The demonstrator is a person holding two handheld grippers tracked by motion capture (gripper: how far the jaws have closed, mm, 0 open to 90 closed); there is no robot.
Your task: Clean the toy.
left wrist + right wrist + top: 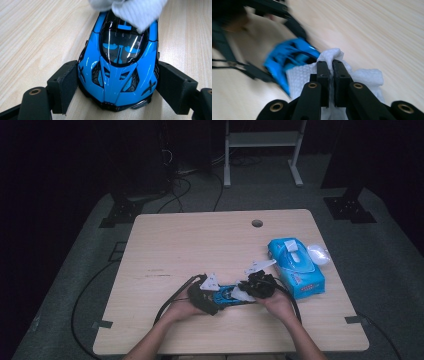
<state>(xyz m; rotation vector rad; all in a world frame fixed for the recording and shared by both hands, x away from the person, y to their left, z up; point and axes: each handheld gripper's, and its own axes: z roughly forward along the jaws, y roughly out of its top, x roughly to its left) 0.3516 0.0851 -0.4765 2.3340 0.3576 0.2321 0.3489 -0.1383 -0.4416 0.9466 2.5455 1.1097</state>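
A blue and black toy car [118, 67] rests on the wooden table [200, 245], its nose held between the two black pads of my left gripper [117, 85], one pad on each flank. In the high view the toy car [227, 296] lies between both hands near the front edge. My right gripper [331, 65] is shut on a white wipe [364, 77] and presses it onto the car's rear. That wipe [135, 11] covers the car's tail in the left gripper view. The left gripper [212, 297] and right gripper [250, 290] nearly meet over the car.
A blue wet-wipe pack [296, 265] with its lid flipped open lies at the table's right edge. A round cable hole [257, 223] sits near the far edge. Cables trail off the front left. A white stand's legs [260, 150] are on the floor behind.
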